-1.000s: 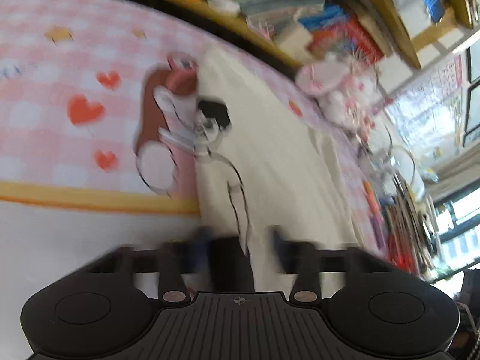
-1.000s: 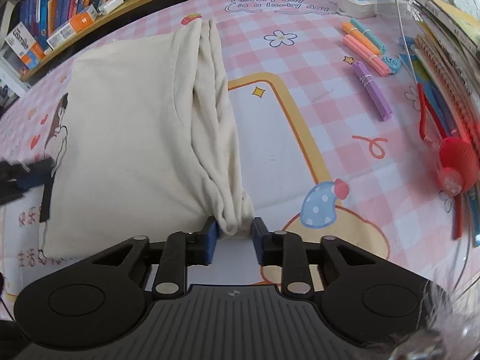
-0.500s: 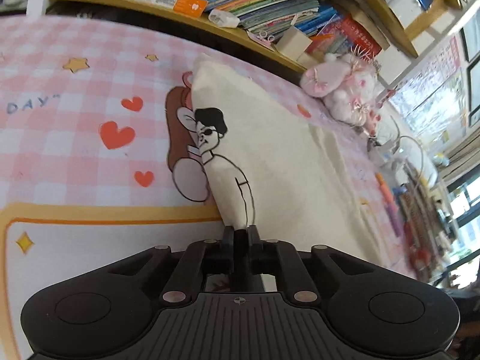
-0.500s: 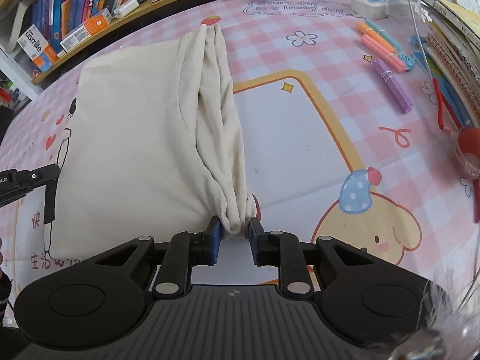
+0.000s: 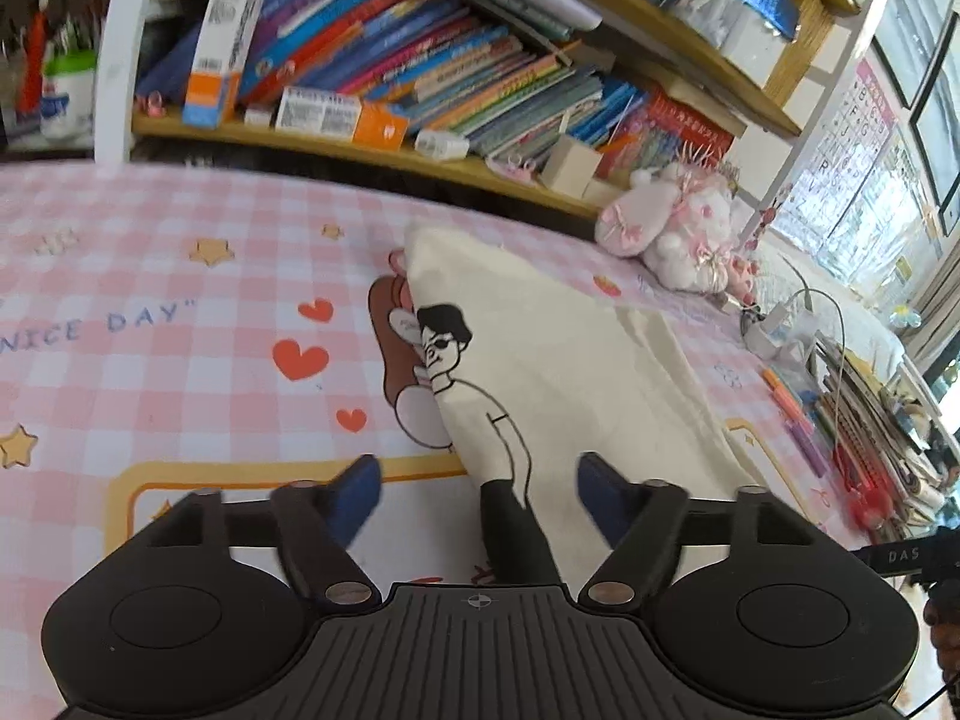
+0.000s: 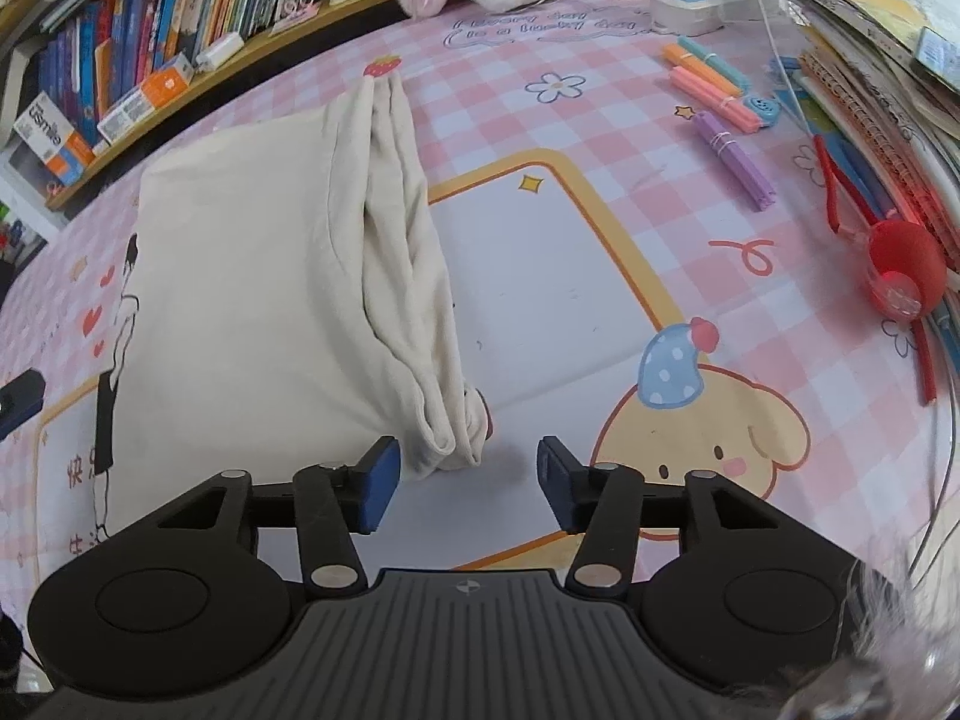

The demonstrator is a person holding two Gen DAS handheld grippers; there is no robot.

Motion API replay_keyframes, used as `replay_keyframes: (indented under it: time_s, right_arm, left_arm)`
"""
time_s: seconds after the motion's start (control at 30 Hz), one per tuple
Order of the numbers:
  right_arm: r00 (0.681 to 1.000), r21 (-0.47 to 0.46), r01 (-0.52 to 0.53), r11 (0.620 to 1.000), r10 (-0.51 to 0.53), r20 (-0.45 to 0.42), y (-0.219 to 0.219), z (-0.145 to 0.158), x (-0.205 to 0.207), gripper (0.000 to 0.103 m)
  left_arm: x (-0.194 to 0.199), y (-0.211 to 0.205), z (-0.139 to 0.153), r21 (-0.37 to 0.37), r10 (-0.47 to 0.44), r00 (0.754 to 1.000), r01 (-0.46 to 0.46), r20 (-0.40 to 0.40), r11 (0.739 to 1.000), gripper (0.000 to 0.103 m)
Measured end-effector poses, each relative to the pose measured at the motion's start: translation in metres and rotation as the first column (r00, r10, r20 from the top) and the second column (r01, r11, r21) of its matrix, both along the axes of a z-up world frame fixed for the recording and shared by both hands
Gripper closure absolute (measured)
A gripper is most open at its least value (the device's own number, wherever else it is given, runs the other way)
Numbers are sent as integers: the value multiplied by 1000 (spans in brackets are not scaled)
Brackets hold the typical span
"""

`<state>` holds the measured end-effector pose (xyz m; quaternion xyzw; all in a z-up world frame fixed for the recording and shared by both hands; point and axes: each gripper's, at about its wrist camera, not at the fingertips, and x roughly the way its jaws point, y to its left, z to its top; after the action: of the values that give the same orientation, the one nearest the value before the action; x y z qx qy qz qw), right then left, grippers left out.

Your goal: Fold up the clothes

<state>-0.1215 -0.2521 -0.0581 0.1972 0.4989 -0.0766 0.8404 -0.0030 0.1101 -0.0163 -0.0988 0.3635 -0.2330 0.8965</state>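
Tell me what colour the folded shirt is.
Cream shirt with a black line-drawn cartoon figure; best seen from the right wrist.

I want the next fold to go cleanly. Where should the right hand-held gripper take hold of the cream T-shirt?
Probably the bunched corner of the cream T-shirt, nearest the open right hand-held gripper. There the gathered folds end in a thick lip lying on the tablecloth, directly ahead between the jaws. Come in straight and low, one finger each side.
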Motion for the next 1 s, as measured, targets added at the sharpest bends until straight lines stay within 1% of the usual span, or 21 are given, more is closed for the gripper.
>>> replay_keyframes:
  time_s: [0.1, 0.2, 0.33, 0.47, 0.6, 0.73, 0.87, 1.0]
  right_arm:
    - [1000, 17, 8, 1000, -9, 14, -6, 1, 0, 51]
    - [1000, 36, -3, 999, 3, 25, -11, 0, 2, 50]
    - [999, 66, -38, 997, 36, 28, -17, -2, 7, 49]
    - [998, 100, -62, 993, 60, 22, -25, -6, 12, 49]
    - [996, 131, -88, 987, 87, 17, -33, -12, 13, 50]
    - [992, 142, -123, 982, 119, 37, -37, -13, 14, 50]
    - [988, 150, -153, 977, 148, 43, -39, -14, 16, 51]
    - [987, 177, -158, 971, 153, 43, -46, -15, 15, 54]
  left_arm:
    - [-5, -13, 8, 29, -29, 999, 28, 32, 999, 23]
    - [-11, -28, 13, 85, -54, 996, 48, 69, 995, 21]
    - [-22, -52, 18, 153, -73, 992, 57, 105, 987, 13]
    - [-35, -76, 23, 189, -91, 986, 64, 140, 980, 7]
    - [-45, -102, 23, 244, -98, 984, 59, 151, 968, 6]
    - [-56, -121, 20, 280, -131, 981, 87, 143, 956, 6]
    - [-70, -132, 17, 311, -138, 980, 87, 145, 946, 6]
    - [-86, -139, 14, 335, -135, 979, 78, 152, 939, 6]
